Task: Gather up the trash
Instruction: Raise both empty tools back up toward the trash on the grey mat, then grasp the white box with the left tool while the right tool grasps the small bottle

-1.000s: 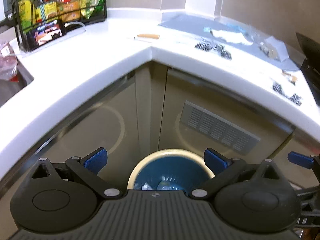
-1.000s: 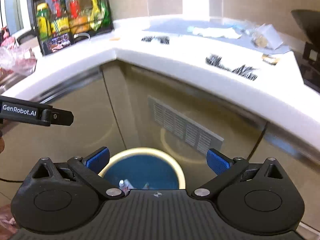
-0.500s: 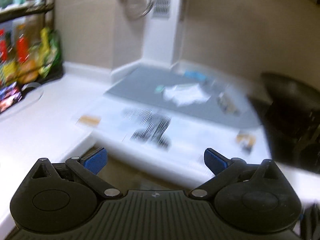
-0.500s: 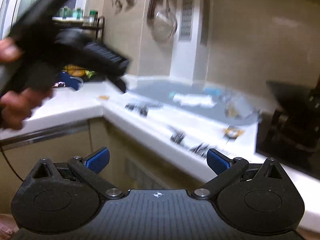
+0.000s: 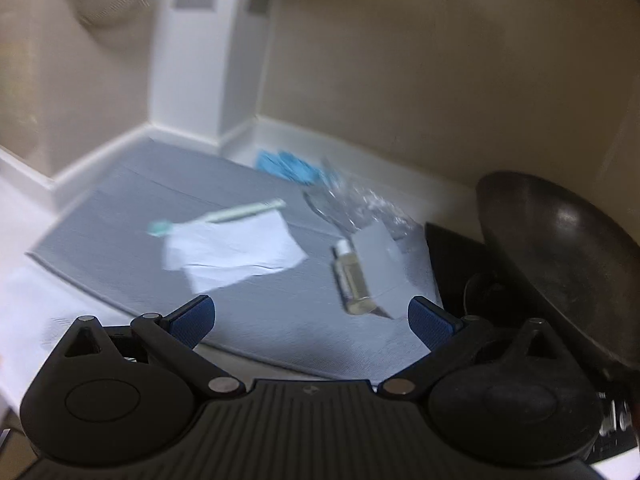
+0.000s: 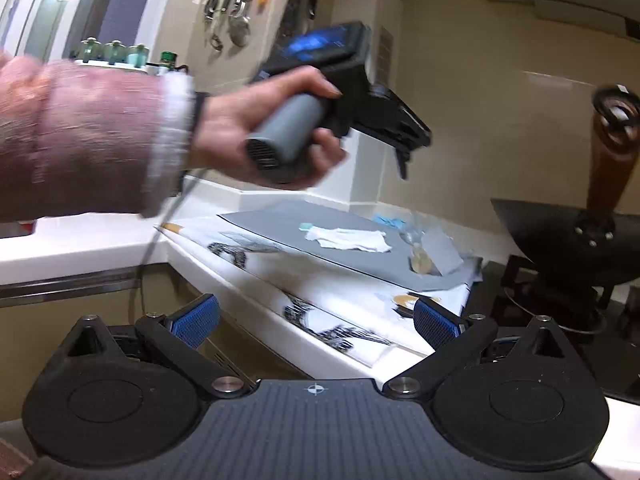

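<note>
Both grippers had swung up from the bin to the tabletop (image 5: 24,304). The left gripper (image 5: 311,320) was nearer — fingers wide open, empty — with the white tissue (image 5: 232,252) just ahead-left, long axis left-right; the right gripper (image 6: 316,324) hung back, likewise open and empty.

Matt grey mat (image 5: 132,216) under crumpled white paper (image 5: 232,250), a clear plastic bottle (image 5: 352,280), beside a glossy black wok (image 5: 560,256).

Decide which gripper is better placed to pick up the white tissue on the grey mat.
Left. The left gripper is open, just short of the tissue; the right gripper is below the counter edge.
</note>
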A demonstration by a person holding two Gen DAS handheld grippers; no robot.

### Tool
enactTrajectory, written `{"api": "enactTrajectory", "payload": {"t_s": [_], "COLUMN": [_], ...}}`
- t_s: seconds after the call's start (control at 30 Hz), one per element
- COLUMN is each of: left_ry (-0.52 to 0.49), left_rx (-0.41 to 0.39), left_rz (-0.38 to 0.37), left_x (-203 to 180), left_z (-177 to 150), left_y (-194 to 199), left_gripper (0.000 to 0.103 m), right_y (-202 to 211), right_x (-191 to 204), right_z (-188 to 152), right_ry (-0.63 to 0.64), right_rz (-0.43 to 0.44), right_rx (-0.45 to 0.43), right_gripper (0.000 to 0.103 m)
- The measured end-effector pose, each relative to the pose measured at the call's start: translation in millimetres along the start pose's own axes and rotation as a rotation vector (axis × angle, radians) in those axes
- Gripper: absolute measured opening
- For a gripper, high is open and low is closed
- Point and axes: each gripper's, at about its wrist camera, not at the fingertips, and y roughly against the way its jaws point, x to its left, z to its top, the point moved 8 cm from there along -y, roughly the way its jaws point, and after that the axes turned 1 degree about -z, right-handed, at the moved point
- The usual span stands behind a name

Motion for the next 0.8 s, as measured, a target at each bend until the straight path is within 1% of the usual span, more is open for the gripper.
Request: {"api": "enactTrajectory", "payload": {"t_s": [0.13, 0.27, 0.33, 0.43, 0.53, 0.57, 0.6, 0.63, 0.67, 0.7, 0.73, 0.77, 0.8], "left_ry": [-0.02, -0.024, -0.024, -0.019, -0.04, -0.046, -0.035, -0.006, 0.031, 0.061, 0.068, 0.051, 0.028], "left_rx": [0.034, 0.082, 0.102, 0.148, 0.218, 0.235, 0.228, 0.212, 0.216, 0.233, 0.235, 0.225, 0.212], "left_rz": [0.03, 0.025, 0.055, 0.075, 0.062, 0.083, 0.098, 0.095, 0.066, 0.024, -0.001, -0.01, 0.0], "left_x": [-20.7, -34.6, -39.8, -44.9, -44.7, -41.6, -37.2, -32.8, -28.7, -25.8, -23.5, -22.5, -20.0], "left_z": [10.3, 12.8, 14.0, 10.7, 3.2, 0.5, -1.1, -2.0, -2.0, -2.0, -1.6, -0.4, 0.7], "left_y": [-45.1, -79.0, -98.8, -124.8, -144.7, -148.0, -148.0, -145.1, -141.2, -136.3, -131.4, -125.3, -119.8], "left_gripper": [0.103, 0.103, 0.103, 0.103, 0.103, 0.102, 0.094, 0.083, 0.064, 0.042, 0.029, 0.015, 0.013], "right_y": [-4.9, -8.8, -10.8, -12.6, -11.9, -11.9, -11.4, -10.5, -9.3, -8.4, -8.6, -9.5, -11.0], "right_x": [-14.6, -23.9, -27.6, -30.6, -31.8, -33.1, -34.6, -35.7, -36.6, -37.1, -37.3, -37.2, -37.1], "right_z": [-6.9, -14.7, -17.7, -20.1, -22.9, -24.3, -25.3, -26.6, -27.9, -29.6, -32.1, -35.1, -38.0], "right_ry": [-0.021, -0.043, -0.058, -0.067, -0.07, -0.073, -0.076, -0.077, -0.076, -0.075, -0.074, -0.074, -0.073], "right_rz": [-0.017, -0.028, -0.029, -0.026, -0.027, -0.029, -0.03, -0.033, -0.037, -0.039, -0.04, -0.039, -0.039], "right_rx": [0.016, 0.037, 0.047, 0.055, 0.061, 0.067, 0.07, 0.072, 0.072, 0.071, 0.075, 0.085, 0.098], "right_gripper": [0.103, 0.103, 0.103, 0.103, 0.103, 0.103, 0.103, 0.103, 0.103, 0.103, 0.103, 0.103, 0.103]}}
